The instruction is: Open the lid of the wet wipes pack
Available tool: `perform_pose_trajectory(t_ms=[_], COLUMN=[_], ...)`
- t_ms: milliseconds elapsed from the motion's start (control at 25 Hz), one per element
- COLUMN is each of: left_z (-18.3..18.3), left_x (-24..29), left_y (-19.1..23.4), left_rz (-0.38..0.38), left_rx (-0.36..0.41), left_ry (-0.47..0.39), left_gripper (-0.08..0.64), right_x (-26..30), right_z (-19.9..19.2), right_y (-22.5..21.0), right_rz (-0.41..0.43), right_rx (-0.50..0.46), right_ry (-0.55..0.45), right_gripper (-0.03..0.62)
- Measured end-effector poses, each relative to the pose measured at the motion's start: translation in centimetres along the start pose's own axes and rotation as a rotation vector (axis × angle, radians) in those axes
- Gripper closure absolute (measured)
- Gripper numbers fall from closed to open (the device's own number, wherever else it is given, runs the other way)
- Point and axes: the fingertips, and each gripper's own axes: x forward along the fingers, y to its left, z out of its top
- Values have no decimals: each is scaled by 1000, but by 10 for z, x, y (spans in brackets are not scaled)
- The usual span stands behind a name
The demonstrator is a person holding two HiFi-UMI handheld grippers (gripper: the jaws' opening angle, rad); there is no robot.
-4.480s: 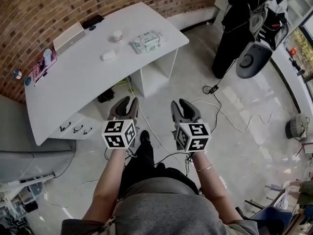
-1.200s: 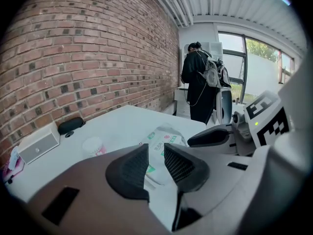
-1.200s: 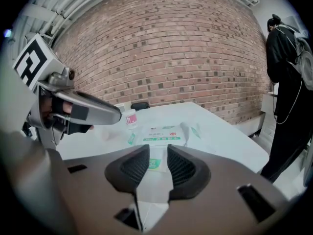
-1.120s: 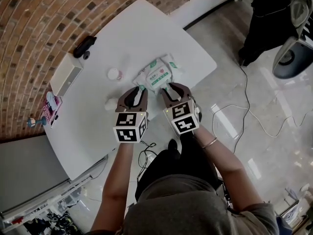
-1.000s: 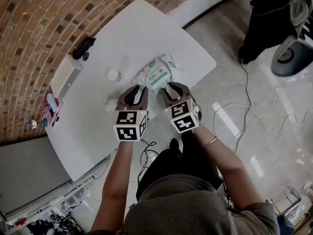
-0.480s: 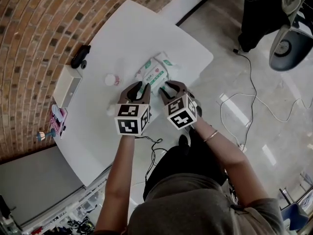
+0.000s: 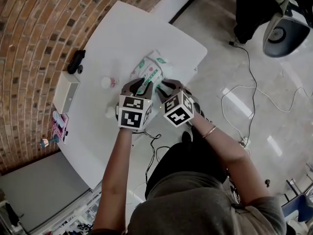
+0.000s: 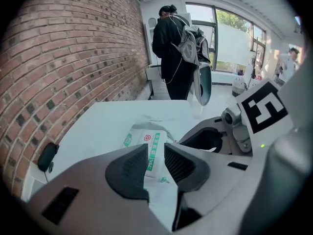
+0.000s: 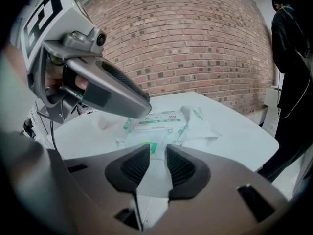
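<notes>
On the white table (image 7: 128, 33), the wet wipes pack (image 7: 149, 74) lies just beyond the left hand-held gripper (image 7: 138, 85) and right hand-held gripper (image 7: 167, 86), both with jaws narrowly parted, empty.

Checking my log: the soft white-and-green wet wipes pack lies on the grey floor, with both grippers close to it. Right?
Not the floor: the head view shows the soft white-and-green wet wipes pack lying on the white table. The left gripper and right gripper are indeed close to it.
</notes>
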Motion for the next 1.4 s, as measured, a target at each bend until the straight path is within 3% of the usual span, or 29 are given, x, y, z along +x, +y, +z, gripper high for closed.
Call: perform_pose_trajectory(t_ms=[520,1400], left_z=[-4,-12], left_x=[21,37], left_y=[-12,-13], left_rz=[9,-12], left_rx=[241,340], left_ry=[153,267], left_gripper=[448,480], right_x=[4,5], right_z=[-1,-2], right_y=[0,1], right_rz=[-8,-24], right_rx=[-2,-59], right_ry=[2,31], right_gripper=[479,525])
